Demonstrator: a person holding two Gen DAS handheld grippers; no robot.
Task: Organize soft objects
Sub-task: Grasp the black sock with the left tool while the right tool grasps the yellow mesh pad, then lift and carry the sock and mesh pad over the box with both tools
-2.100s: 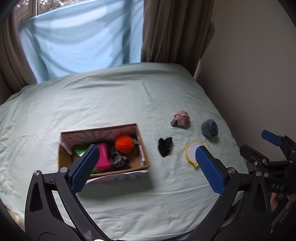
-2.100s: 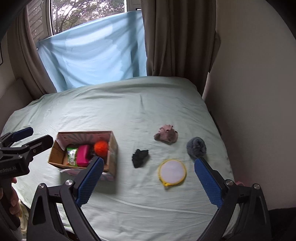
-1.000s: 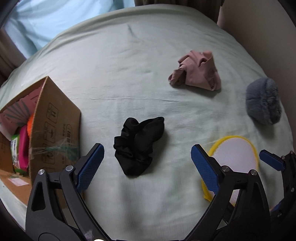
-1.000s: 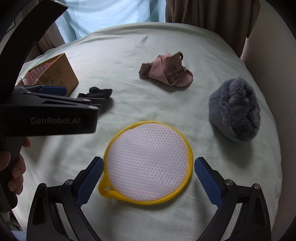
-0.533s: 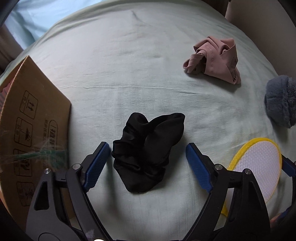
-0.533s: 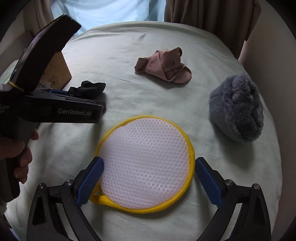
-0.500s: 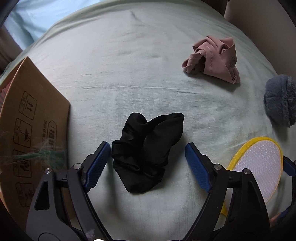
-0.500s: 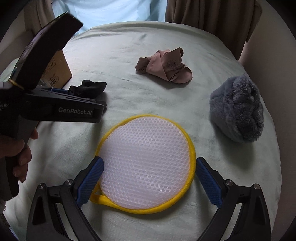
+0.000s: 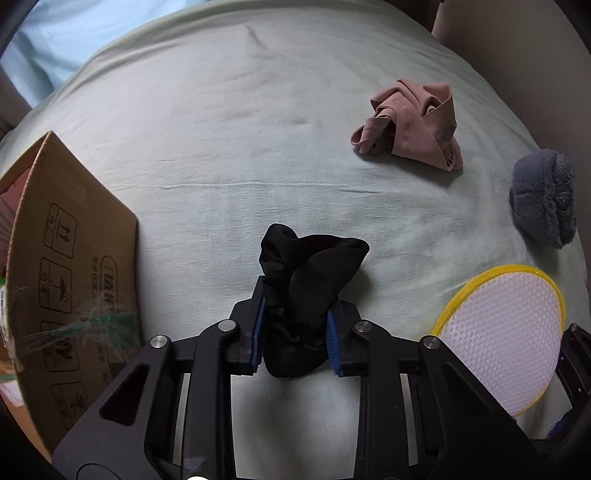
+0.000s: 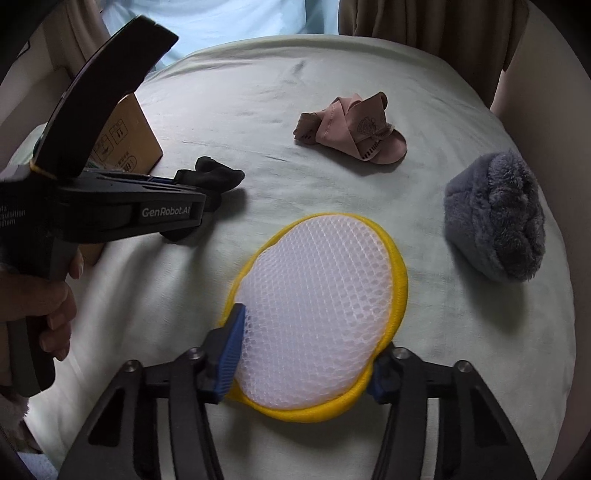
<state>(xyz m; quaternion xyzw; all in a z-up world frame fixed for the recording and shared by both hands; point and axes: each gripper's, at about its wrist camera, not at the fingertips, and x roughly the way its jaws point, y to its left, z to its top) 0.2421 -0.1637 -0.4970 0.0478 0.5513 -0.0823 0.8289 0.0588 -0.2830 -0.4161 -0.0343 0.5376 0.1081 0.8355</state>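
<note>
My left gripper (image 9: 294, 330) is shut on a crumpled black cloth (image 9: 306, 273) that lies on the pale green bed sheet (image 9: 229, 122). My right gripper (image 10: 303, 363) is shut on a round white mesh pad with a yellow rim (image 10: 317, 306); the pad is squeezed and bowed between the pads. The left gripper and the black cloth (image 10: 218, 177) also show at the left of the right wrist view. A pink folded cloth (image 9: 410, 125) and a grey fluffy ball (image 9: 543, 199) lie farther back on the sheet.
An open cardboard box (image 9: 70, 266) stands at the left, close to the black cloth. Brown curtains (image 10: 424, 22) and a light blue drape (image 10: 221, 22) hang behind the bed. A beige wall (image 10: 546, 66) runs along the right side.
Both grippers have closed: the left one onto the black cloth, the right one onto the mesh pad, which has buckled upward. Both were open around these things half a second ago.
</note>
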